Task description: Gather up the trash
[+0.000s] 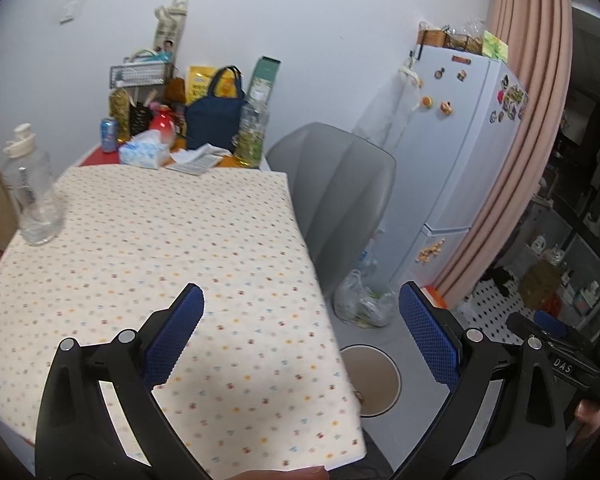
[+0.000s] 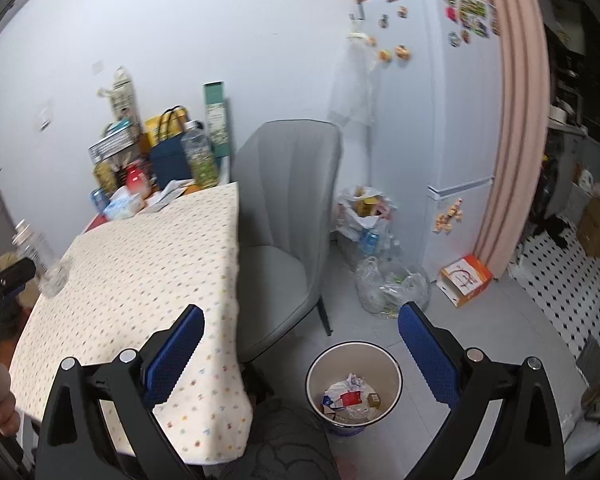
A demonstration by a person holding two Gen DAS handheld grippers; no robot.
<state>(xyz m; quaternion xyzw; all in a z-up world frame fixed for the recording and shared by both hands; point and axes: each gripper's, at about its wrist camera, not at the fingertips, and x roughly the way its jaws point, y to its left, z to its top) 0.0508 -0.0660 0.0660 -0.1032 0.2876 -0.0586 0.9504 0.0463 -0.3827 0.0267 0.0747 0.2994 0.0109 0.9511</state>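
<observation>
A round trash bin (image 2: pixel 354 360) stands on the floor right of the table, holding crumpled paper and wrappers; its rim (image 1: pixel 394 376) shows past the table edge in the left wrist view. My left gripper (image 1: pixel 302 332) hangs open over the table's right edge, nothing between its blue pads. Above the gap between table and bin, my right gripper (image 2: pixel 300 344) is open and empty too. A clear plastic bottle (image 1: pixel 34 192) with a white cap stands at the table's left side, and the right wrist view shows the bottle (image 2: pixel 44 260) as well. The dotted tablecloth (image 1: pixel 160 260) is bare around it.
A grey chair (image 2: pixel 284 216) stands at the table's right side. Bags, a tissue box (image 1: pixel 144 152), a can (image 1: pixel 109 135) and a large bottle (image 1: pixel 253 134) crowd the far end. Plastic bags of recyclables (image 2: pixel 388 284) and an orange box (image 2: pixel 466 280) lie by the white fridge (image 2: pixel 436 120).
</observation>
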